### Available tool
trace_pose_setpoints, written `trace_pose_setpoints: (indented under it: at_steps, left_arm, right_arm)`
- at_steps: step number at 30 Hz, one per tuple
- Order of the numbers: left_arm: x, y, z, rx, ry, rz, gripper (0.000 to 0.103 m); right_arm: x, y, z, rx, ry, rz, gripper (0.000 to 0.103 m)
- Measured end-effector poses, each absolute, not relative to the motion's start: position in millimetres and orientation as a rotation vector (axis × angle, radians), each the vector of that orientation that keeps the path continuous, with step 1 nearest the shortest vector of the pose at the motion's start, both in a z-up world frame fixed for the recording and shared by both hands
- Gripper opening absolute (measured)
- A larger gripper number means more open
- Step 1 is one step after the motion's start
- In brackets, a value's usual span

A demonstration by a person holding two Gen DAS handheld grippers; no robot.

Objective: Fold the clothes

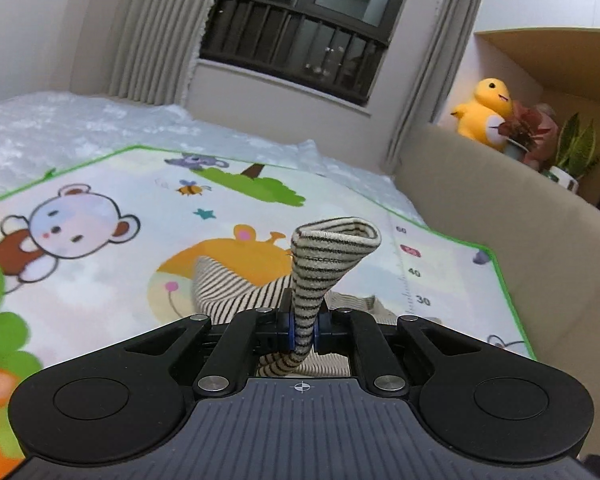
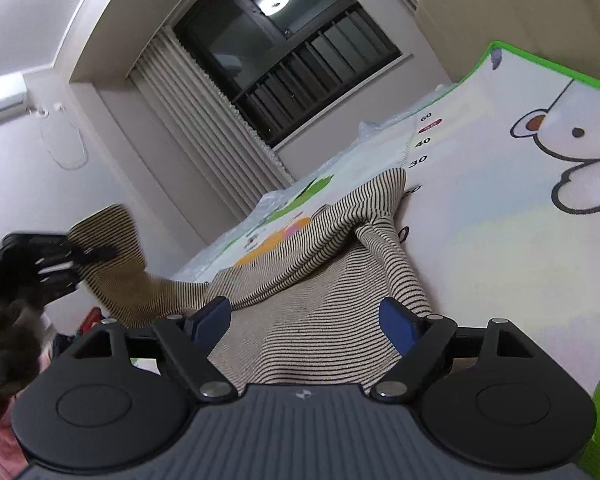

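Observation:
A beige garment with thin black stripes lies crumpled on a cartoon play mat. My left gripper is shut on the garment's sleeve cuff, which sticks up past the fingers above the mat. In the right wrist view the left gripper holds that sleeve lifted at the left. My right gripper is open, its blue pads spread over the garment's body without closing on it.
The mat covers a bed with a white quilt. A beige padded headboard runs along the right. A yellow plush toy and potted plants stand behind it. A dark window with curtains is beyond.

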State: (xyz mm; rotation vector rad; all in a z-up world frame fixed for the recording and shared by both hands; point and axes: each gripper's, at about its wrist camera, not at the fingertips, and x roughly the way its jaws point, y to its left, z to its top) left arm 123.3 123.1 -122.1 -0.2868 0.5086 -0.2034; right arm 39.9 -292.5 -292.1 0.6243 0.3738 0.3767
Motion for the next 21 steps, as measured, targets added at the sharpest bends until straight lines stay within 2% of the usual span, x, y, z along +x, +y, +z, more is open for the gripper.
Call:
trace_pose_setpoints:
  at_steps: [6,13,19,21]
  left_arm:
    - [102.7,109.4,-78.7,-0.204,0.430,-0.210,0.009]
    - [154.5,74.1,-61.9,-0.155,0.409,-0.179,0.009]
    - [213.3,19.3,-75.7,-0.163,0.441,-0.233,0.009]
    - [224.5,-1.5,-91.4,-0.177,0.497,-0.303,0.013]
  right_arm:
    - [37.5,-294.5,-292.5,0.655,0.357,0.387,0.087]
    - [32.6,-299.4,-293.7,0.702,0.331,0.394,0.091]
    - [29.6,-301.7,-295.0,0.726,0.310,0.400,0.096]
    - [29.8,-301.6,-295.3,0.730,0.309,0.402,0.096]
